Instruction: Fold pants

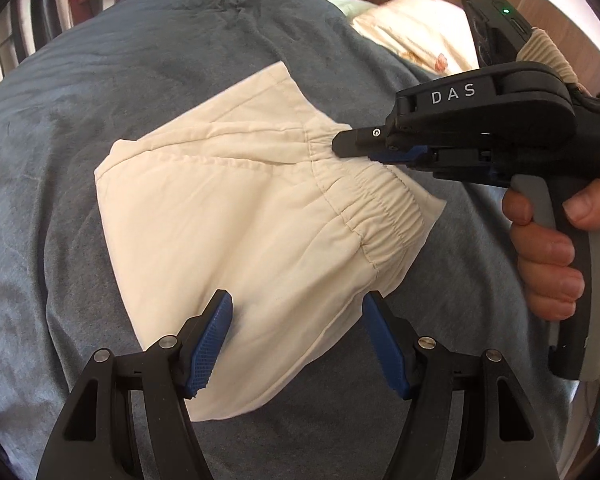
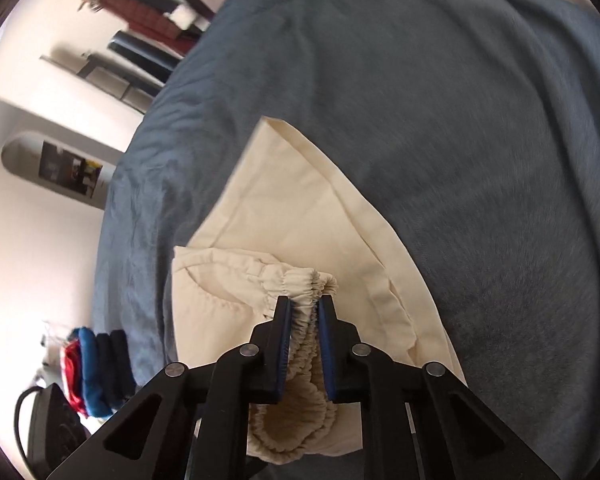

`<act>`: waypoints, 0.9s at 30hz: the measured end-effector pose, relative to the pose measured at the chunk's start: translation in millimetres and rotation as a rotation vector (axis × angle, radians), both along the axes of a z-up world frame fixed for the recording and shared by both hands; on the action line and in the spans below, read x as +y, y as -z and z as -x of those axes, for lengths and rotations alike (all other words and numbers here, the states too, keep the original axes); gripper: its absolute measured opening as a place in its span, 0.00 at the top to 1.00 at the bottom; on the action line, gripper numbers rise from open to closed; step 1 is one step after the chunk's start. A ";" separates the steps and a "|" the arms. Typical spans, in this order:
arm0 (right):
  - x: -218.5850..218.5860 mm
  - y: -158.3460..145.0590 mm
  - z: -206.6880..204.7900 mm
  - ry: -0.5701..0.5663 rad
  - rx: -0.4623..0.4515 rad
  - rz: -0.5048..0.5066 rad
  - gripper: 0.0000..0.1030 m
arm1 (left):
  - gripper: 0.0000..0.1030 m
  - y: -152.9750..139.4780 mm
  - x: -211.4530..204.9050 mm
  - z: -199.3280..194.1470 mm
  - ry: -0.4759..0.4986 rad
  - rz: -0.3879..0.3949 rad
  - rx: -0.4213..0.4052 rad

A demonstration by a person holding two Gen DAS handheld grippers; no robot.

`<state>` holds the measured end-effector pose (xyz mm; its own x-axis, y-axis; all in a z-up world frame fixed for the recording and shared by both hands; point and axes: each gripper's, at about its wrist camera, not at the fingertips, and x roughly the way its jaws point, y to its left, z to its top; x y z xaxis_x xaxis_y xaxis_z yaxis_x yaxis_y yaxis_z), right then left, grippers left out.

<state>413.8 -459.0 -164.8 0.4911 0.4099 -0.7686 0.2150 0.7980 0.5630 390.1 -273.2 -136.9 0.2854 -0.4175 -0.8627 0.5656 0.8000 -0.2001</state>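
Note:
Cream pants (image 1: 236, 216) lie folded on a blue-grey bedspread (image 1: 80, 120). Their elastic waistband (image 1: 384, 216) points right. My left gripper (image 1: 296, 312) is open, its blue pads either side of the pants' near edge, holding nothing. My right gripper (image 1: 340, 146) comes in from the right and is shut on the waistband, lifting it slightly. In the right wrist view the right gripper (image 2: 305, 304) pinches the bunched waistband (image 2: 300, 280), with the rest of the pants (image 2: 300, 200) spread beyond it.
A light floral pillow (image 1: 412, 36) lies at the head of the bed. Beside the bed stand stacked folded clothes (image 2: 96, 372), a dark appliance with a cord (image 2: 48, 424), and hanging garments (image 2: 148, 12) by a wall.

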 end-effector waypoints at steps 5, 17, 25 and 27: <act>2.9 -24.4 -13.7 -0.042 -0.064 0.068 0.87 | 0.36 -7.8 -3.7 -4.7 -0.029 0.046 -0.010; -2.1 -19.0 -63.5 -0.171 -0.067 0.283 0.88 | 0.36 -3.8 -10.5 -10.5 -0.059 0.078 0.015; -16.0 -16.6 -47.1 -0.080 -0.045 0.317 0.69 | 0.36 -17.3 8.4 -1.8 -0.084 0.064 0.000; -16.5 -31.8 -32.5 -0.049 -0.075 0.348 0.69 | 0.36 -20.2 13.3 0.1 -0.104 0.062 -0.020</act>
